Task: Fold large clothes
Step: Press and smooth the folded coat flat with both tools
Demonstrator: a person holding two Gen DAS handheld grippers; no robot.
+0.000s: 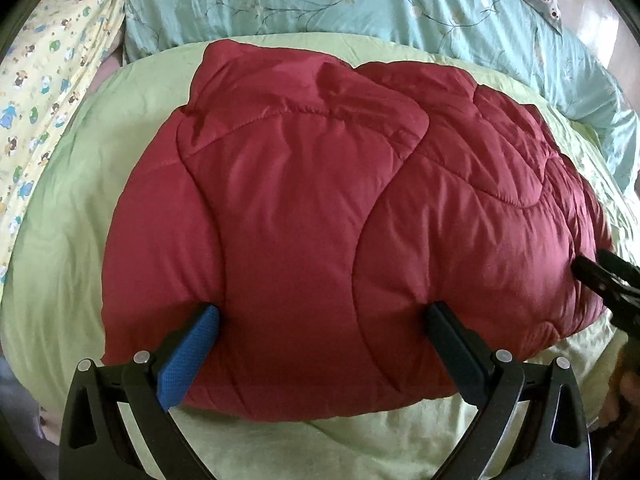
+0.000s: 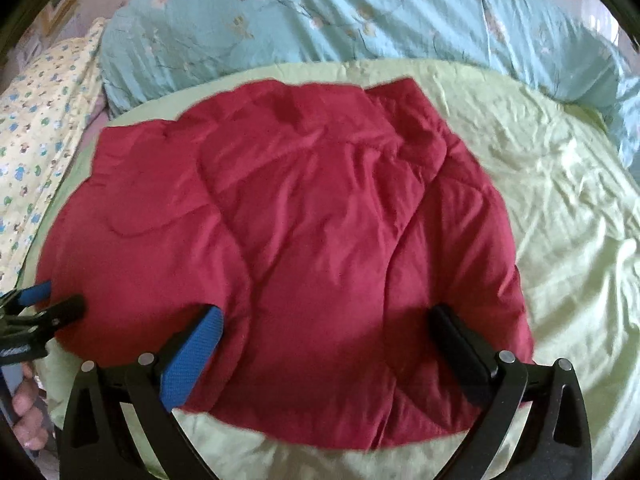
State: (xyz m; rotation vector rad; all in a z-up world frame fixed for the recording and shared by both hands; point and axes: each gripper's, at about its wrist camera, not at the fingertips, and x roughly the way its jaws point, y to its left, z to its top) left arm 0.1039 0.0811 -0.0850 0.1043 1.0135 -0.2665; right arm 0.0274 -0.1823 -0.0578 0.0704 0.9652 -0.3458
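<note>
A dark red quilted jacket (image 1: 320, 220) lies folded into a puffy, rounded bundle on a pale green sheet (image 1: 60, 280) covering the bed, its curved stitch lines and creases showing across the top. The left gripper (image 1: 324, 320) and the right gripper (image 2: 328, 324) both sit at the jacket's near edge with fingers spread wide apart, holding nothing. Beyond the jacket lies a light blue floral duvet (image 2: 320, 20), and off the jacket's left side a yellow cartoon-print cloth (image 1: 44, 72).
</note>
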